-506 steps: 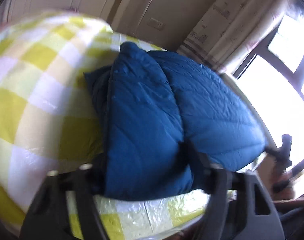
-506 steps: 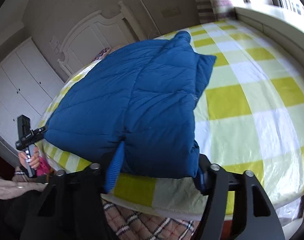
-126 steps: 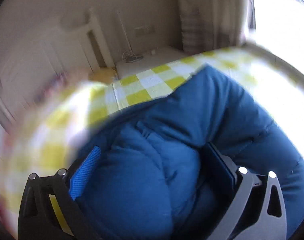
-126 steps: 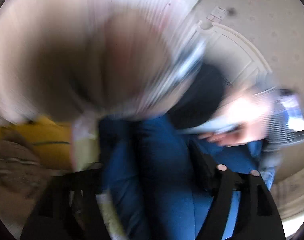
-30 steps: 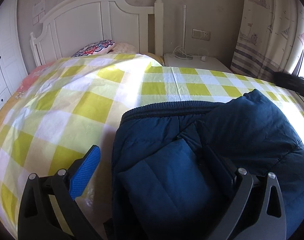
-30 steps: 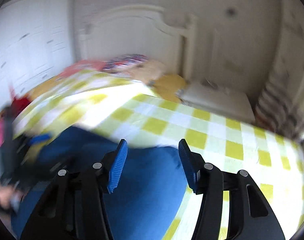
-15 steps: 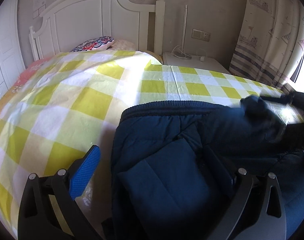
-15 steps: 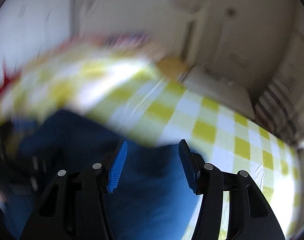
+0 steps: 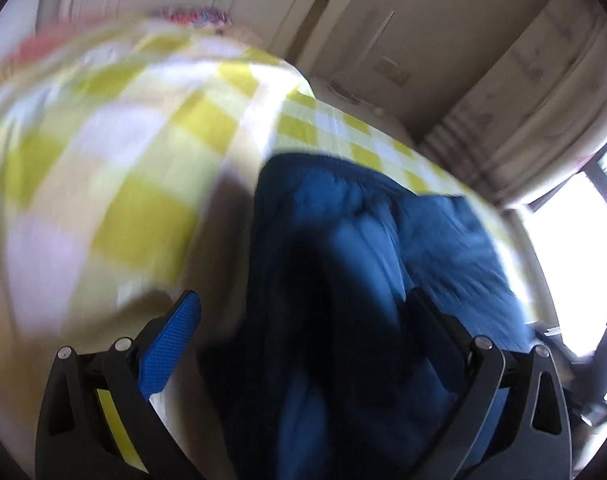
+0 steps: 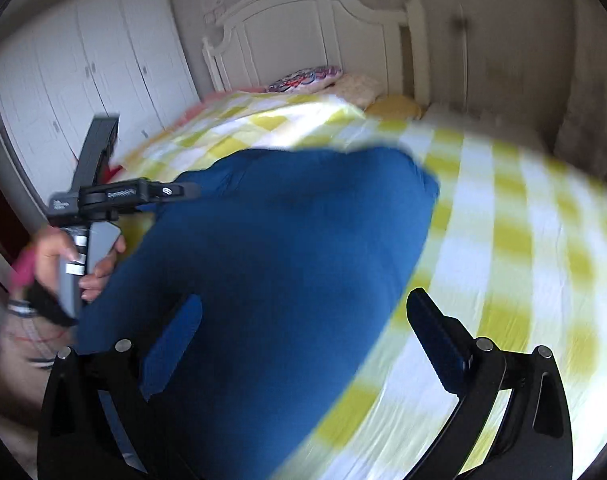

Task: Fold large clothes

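A blue padded jacket (image 9: pixel 363 260) lies folded on the bed's yellow-and-white check sheet (image 9: pixel 123 160). My left gripper (image 9: pixel 303 300) hangs low over the jacket's left edge, open wide: its blue left pad (image 9: pixel 171 344) is over the sheet and the jacket's dark fold runs between the fingers, touching neither pad. In the right wrist view the jacket (image 10: pixel 283 260) fills the middle. My right gripper (image 10: pixel 303 300) is above its near end, jaws opening wide, with the cloth below them and not pinched. A hand (image 10: pixel 63 256) holds the left gripper (image 10: pixel 123 196) at the jacket's left side.
A white headboard (image 10: pixel 323 20) and patterned pillow (image 10: pixel 307 76) are at the far end of the bed. White wardrobe doors (image 10: pixel 83 80) line the left wall. A curtain (image 9: pixel 523 100) and bright window (image 9: pixel 583 240) stand to the right. Bare sheet (image 10: pixel 523 240) lies right of the jacket.
The right gripper's jaws went from half closed to wide, and its view swung left onto the jacket. The left gripper's view rolled and shifted, now blurred.
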`<state>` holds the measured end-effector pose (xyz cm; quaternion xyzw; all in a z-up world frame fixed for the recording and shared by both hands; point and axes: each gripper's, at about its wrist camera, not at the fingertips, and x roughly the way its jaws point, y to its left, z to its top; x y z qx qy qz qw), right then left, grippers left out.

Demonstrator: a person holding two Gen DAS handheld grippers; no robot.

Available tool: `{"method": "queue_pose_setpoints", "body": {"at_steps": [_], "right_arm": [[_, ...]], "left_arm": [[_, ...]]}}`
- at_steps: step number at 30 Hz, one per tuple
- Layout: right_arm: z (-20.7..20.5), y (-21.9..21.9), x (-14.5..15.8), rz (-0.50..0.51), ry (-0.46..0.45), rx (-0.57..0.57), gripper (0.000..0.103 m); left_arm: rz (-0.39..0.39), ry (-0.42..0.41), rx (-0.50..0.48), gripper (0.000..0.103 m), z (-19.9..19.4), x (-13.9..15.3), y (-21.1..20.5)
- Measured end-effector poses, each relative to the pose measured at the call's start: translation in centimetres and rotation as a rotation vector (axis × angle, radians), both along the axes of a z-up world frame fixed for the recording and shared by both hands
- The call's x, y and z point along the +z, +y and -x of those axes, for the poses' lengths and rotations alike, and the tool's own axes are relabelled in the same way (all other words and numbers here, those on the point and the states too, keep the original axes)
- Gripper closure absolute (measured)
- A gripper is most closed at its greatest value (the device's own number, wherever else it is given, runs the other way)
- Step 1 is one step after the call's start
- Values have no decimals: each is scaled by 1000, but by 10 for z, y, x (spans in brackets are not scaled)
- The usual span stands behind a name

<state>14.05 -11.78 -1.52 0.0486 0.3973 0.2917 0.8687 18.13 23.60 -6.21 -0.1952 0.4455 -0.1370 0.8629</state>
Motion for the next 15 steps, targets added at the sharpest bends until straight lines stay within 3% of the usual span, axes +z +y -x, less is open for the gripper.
{"method": "queue_pose_setpoints", "body": {"at_steps": [3, 6, 7, 11, 15], "right_arm": [[14, -24, -28, -197, 136, 9, 5], [20, -31, -60, -405, 318, 62, 5], [20, -32, -65, -433, 346, 73, 5], [20, -17, -63, -431, 354, 117, 4], [18, 7, -59, -374, 346, 123, 4]], "left_arm": [[155, 32, -93, 2, 29, -10, 13], [184, 88, -161, 2, 54, -31, 14], [192, 89, -172, 2, 59, -35, 13], [317, 96, -220, 2, 70, -48, 15], [327, 66, -244, 2, 66, -51, 3]]}}
